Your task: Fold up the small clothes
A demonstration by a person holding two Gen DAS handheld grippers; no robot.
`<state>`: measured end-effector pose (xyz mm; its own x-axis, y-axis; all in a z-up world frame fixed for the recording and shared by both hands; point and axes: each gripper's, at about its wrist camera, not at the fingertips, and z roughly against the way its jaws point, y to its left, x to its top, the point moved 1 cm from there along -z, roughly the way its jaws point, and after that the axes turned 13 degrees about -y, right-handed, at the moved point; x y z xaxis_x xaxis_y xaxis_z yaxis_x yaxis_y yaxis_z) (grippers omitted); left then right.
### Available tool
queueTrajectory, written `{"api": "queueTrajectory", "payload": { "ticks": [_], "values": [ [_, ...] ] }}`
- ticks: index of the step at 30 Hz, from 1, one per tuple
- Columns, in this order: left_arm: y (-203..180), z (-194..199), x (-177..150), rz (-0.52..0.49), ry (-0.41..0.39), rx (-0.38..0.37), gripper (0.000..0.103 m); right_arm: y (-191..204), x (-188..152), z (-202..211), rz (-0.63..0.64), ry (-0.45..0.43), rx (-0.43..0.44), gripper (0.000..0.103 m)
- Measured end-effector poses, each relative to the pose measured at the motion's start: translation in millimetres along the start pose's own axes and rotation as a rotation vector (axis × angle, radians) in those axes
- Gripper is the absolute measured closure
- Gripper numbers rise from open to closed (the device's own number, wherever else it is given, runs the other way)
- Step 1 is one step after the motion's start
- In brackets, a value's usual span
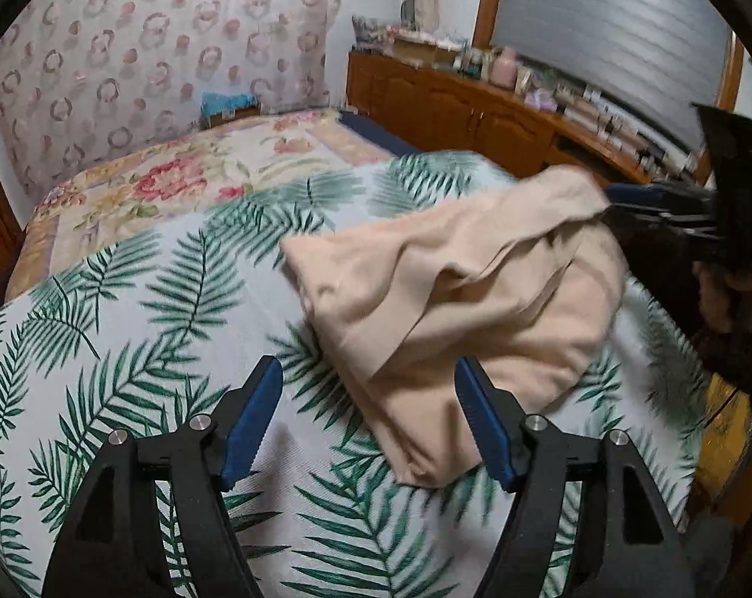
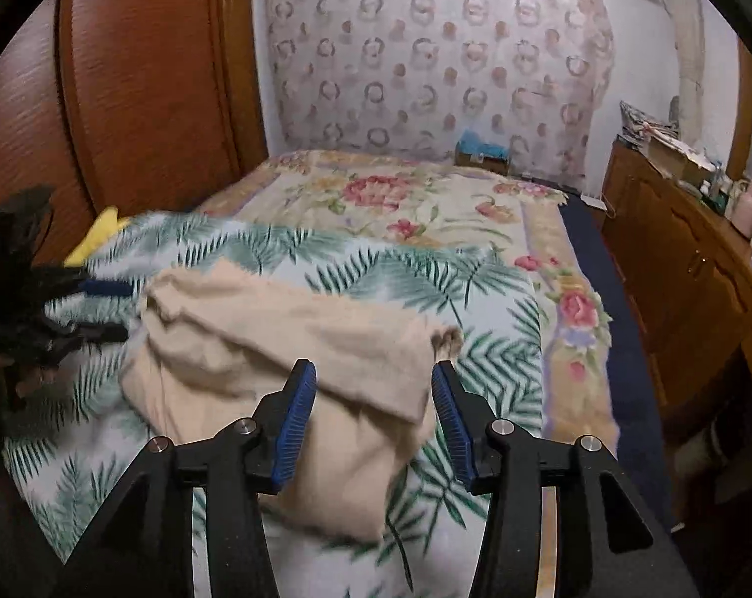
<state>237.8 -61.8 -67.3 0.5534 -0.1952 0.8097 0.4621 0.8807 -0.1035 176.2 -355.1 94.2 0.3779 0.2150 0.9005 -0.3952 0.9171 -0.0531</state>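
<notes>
A beige garment [image 1: 455, 299] lies rumpled and partly folded over on the palm-leaf sheet [image 1: 151, 309]. It also shows in the right wrist view [image 2: 286, 364]. My left gripper [image 1: 371, 373] is open, its blue pads on either side of the garment's near corner, just above the sheet. My right gripper [image 2: 373, 381] is open over the garment's folded edge. In the left wrist view the right gripper [image 1: 620, 207] sits at the garment's far right corner. In the right wrist view the left gripper [image 2: 109, 309] sits at the garment's left edge.
The bed carries a floral quilt [image 2: 400, 199] beyond the palm-leaf sheet [image 2: 425, 269]. A wooden cabinet [image 1: 475, 109] with bottles stands along the right. A wooden wardrobe [image 2: 141, 79] is on the left. A yellow cloth [image 2: 99, 234] lies at the sheet's far left edge.
</notes>
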Motion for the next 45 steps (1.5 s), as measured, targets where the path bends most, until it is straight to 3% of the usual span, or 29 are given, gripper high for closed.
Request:
{"api": "queueTrajectory", "payload": {
  "ticks": [5, 16, 24, 29, 36, 38, 40, 45],
  "values": [
    [11.1, -16.6, 0.2, 0.023, 0.029, 0.014, 0.031, 0.2, -13.9, -9.6, 0.027, 0.065, 0.004, 0.053],
    [25.2, -44.4, 31.6, 0.015, -0.001, 0.024, 0.031, -10.1, 10.2, -57.0, 0.024, 0.085, 0.058, 0.053],
    [58.2, -54.1, 62.9, 0.057, -0.073, 0.082, 0.031, -37.7, 30.5, -75.5, -0.052, 0.018, 0.016, 0.053],
    [75.5, -56.4, 63.1, 0.073, -0.084, 0.134, 0.031, -57.1, 35.0, -89.0, -0.096, 0.039, -0.113, 0.053],
    [74.9, -42.9, 56.3, 0.100, -0.091, 0.107, 0.031, -50.2, 33.6, -70.2, -0.143, 0.015, -0.071, 0.052],
    [68.7, -38.5, 53.6, 0.103, -0.093, 0.083, 0.031, -39.7, 28.0, -64.2, -0.146, 0.024, -0.042, 0.046],
    [61.2, -37.5, 49.8, 0.112, -0.083, 0.050, 0.031, -36.7, 19.6, -64.1, -0.150, 0.050, -0.013, 0.034],
    [48.4, -47.7, 39.0, 0.116, -0.041, 0.011, 0.031, -31.2, -2.3, -67.3, -0.152, 0.124, -0.006, 0.032]
  ]
}}
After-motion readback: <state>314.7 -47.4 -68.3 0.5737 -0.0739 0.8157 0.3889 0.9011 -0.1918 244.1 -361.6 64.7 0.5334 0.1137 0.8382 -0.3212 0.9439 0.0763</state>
